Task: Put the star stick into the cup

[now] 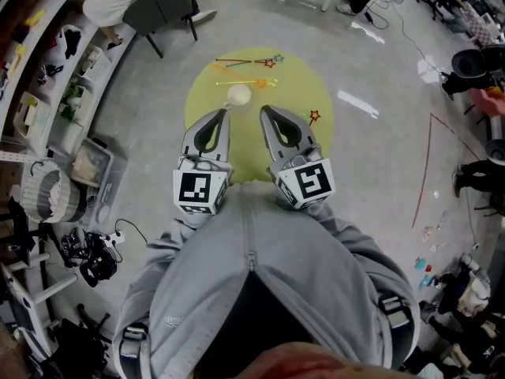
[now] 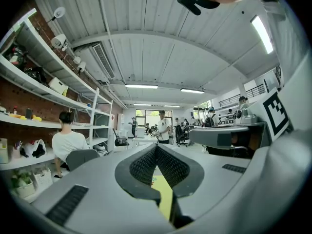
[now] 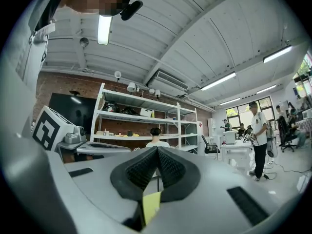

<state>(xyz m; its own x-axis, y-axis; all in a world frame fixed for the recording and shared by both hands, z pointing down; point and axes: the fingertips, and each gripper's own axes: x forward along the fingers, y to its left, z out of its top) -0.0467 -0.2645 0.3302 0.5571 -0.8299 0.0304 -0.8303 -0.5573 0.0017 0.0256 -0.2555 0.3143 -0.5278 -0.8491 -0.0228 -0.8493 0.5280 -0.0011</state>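
Now left hand-held gripper [image 1: 224,113] and right hand-held gripper [image 1: 265,110] hang closed, empty; thin star sticks [image 1: 246,61] could slip, cup [image 1: 239,95] topple.

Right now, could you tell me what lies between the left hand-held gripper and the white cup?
The head view shows only bare yellow-green round tabletop there.

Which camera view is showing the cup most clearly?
The head view: the cup stands on the yellow table, seen from above, ahead of the left gripper and right gripper. The left and right gripper views show no cup, only a yellow sliver between shut jaws and the room beyond.
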